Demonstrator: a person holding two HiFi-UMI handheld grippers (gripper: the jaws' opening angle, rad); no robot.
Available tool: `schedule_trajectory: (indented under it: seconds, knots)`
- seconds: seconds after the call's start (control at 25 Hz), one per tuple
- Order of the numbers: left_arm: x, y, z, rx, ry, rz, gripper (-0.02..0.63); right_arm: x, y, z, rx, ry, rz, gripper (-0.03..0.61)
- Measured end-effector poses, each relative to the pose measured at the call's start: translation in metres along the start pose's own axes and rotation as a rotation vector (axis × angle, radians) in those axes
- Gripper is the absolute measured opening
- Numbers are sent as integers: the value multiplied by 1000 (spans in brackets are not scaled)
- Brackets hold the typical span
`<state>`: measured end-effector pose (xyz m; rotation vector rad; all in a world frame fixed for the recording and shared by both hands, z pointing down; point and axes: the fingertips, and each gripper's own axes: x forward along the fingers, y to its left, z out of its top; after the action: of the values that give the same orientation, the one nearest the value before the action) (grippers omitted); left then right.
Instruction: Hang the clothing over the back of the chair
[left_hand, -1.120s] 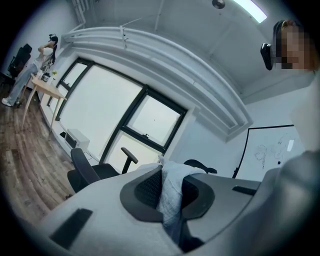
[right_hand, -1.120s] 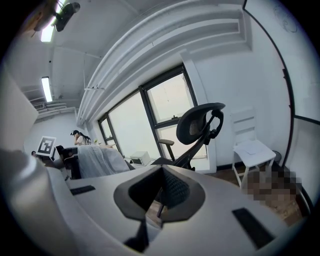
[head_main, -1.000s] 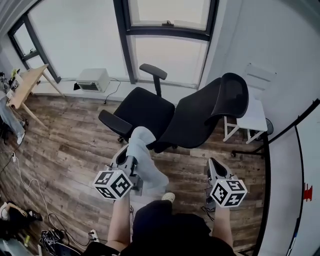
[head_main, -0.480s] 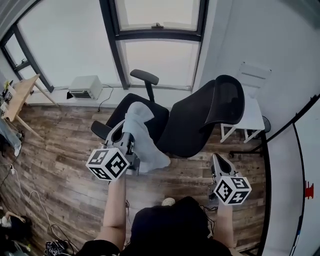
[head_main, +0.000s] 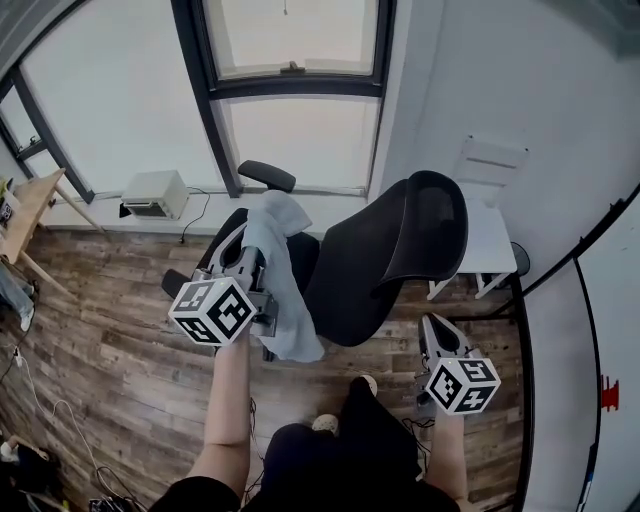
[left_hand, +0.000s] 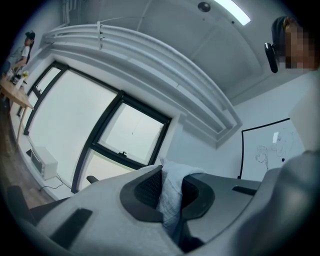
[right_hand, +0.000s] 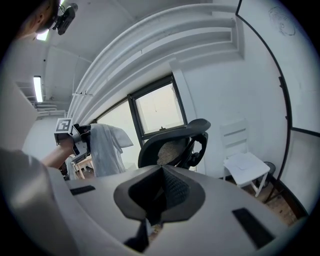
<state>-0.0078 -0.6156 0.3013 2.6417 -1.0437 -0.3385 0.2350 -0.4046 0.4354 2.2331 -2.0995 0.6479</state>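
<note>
Since one second ago, the left hand-held gripper (head_main: 244, 250) has gone up and forward, from low near the person's legs to a place above the seat. It carries the pale blue-grey piece of clothing (head_main: 282, 295) with it. Its jaws are closed on the upper part of this clothing, and the fabric folds over the tips and hangs down freely. In the head view the clothing hangs in front of the left side of the seat of the black mesh office chair (head_main: 385, 265). It is to the left of the tall curved backrest (head_main: 432, 215) and not on it; the right gripper view also shows a gap between the two. The right hand-held gripper (head_main: 432, 328) has moved only a little forward. It is low, on the near side of the backrest, and its jaws are closed together with nothing between them. Further right, a small white chair (head_main: 492, 240) stands against the wall.
</note>
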Motion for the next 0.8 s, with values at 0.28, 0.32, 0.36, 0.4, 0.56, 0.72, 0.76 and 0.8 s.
schedule_trajectory:
  seconds: [0.28, 0.32, 0.36, 0.4, 0.56, 0.72, 0.76, 0.8]
  knots:
    - [56, -4, 0, 3, -6, -11, 15, 26, -36, 32, -5, -26, -12, 2]
    - [64, -5, 0, 4, -4, -14, 15, 29, -40, 35, -3, -26, -14, 2]
    - [72, -7, -1, 4, -2, -18, 15, 32, -44, 37, -1, -25, -15, 2]
    - [80, -9, -2, 2, -1, -22, 15, 35, -48, 38, 1, -23, -17, 2]
    - [108, -21, -7, -1, 3, -53, 15, 43, -65, 46, 8, -29, -33, 2]
    - [125, -35, -13, -7, 15, -87, 15, 42, -77, 51, 14, -40, -53, 2]
    - [128, -40, -15, -7, 20, -100, 15, 40, -80, 51, 18, -42, -60, 2]
    - [130, -46, -16, -6, 25, -114, 15, 38, -82, 50, 22, -43, -68, 2]
